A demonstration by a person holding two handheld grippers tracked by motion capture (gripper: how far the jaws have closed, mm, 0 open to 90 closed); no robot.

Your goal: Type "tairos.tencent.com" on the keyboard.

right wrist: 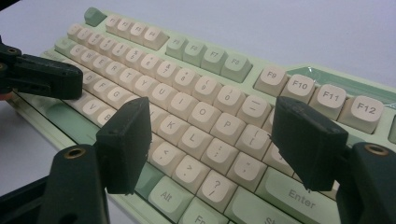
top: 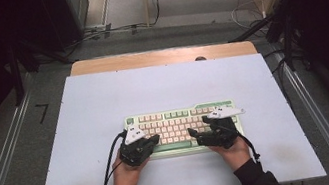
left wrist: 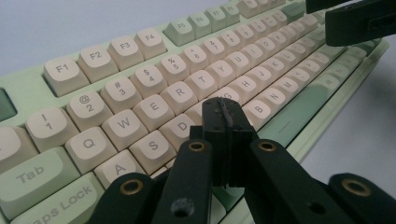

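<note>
a pale blue-white sheet [top: 105, 112] covers a wooden table [top: 161, 55]; grey floor, metal rails and loose cables lie around it, with dark equipment at 10 and 2 o'clock. a green and cream keyboard [top: 177, 119] sits on the sheet at 6 o'clock from its centre. legible keys: f1 to f4, tab, caps lock, qwerty letters, f9 to f12, enter, alt. the left gripper [left wrist: 227, 122], jaws pressed together, hovers over the keyboard's left half. the right gripper [right wrist: 212, 140], jaws spread and holding nothing, hovers over the right half.
</note>
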